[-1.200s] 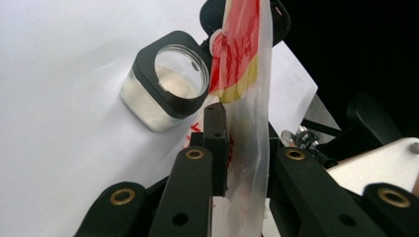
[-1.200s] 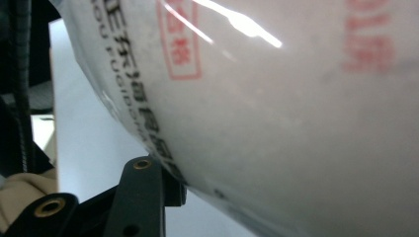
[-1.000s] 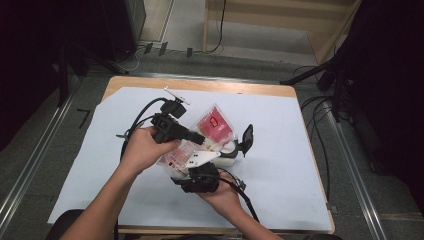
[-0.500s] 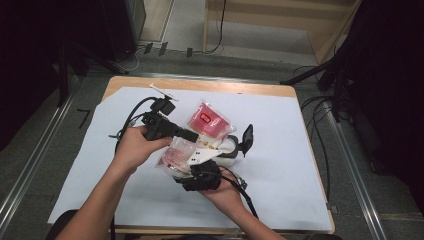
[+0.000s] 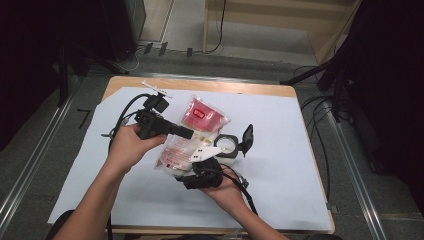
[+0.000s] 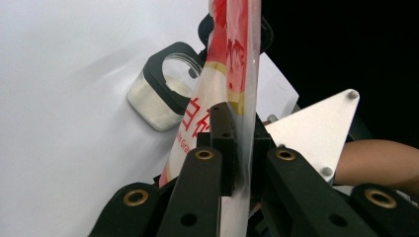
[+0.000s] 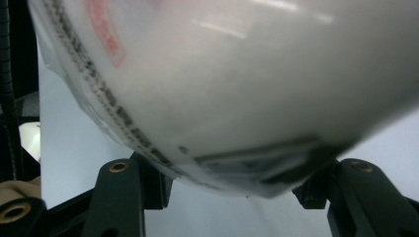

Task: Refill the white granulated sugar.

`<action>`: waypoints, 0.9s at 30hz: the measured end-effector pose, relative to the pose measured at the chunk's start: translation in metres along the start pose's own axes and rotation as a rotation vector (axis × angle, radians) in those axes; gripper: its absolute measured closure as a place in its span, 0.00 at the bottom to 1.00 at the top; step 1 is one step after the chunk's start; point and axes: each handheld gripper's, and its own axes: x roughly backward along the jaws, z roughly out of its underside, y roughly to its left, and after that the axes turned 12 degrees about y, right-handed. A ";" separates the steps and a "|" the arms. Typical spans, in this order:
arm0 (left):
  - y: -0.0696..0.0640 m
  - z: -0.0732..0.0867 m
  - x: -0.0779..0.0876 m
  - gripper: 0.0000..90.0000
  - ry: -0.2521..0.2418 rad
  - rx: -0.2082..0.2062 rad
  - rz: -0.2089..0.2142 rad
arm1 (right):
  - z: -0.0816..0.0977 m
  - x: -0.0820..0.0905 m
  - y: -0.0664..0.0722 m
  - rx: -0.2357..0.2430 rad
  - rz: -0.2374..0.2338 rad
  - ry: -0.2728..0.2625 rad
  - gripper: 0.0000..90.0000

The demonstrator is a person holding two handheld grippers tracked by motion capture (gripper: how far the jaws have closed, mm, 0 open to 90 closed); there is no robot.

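Observation:
A red and white plastic pouch (image 5: 201, 118) with white contents is held off the white sheet. My left gripper (image 5: 187, 132) is shut on its thin clear edge; in the left gripper view the pads (image 6: 225, 143) pinch the film of the pouch (image 6: 232, 59). My right gripper (image 5: 200, 167) sits under the pouch's lower end. Its jaws have just been opening, and the rounded bottom of the pouch (image 7: 222, 89) lies between them in the right gripper (image 7: 230, 193) view.
A square clear jar (image 5: 227, 146) with a black rim and white powder stands right of the pouch, its black lid (image 5: 247, 140) flipped open. It is also in the left gripper view, as the jar (image 6: 160, 96). White paper (image 5: 280, 190) covers the wooden table.
The left hand has moved left and slightly up, pulling the pouch's edge with it. The right hand has stayed in place beneath the pouch.

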 end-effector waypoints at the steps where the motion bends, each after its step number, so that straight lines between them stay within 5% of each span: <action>1: 0.000 0.001 0.002 0.99 -0.007 0.000 -0.001 | 0.000 0.001 0.000 -0.011 0.000 -0.003 0.50; 17: 0.001 0.007 0.028 0.99 -0.093 -0.003 -0.002 | 0.001 0.011 -0.015 -0.077 -0.021 -0.015 0.50; 27: 0.023 0.014 0.041 0.99 -0.157 0.034 -0.035 | 0.002 0.015 -0.020 -0.087 -0.062 0.010 0.49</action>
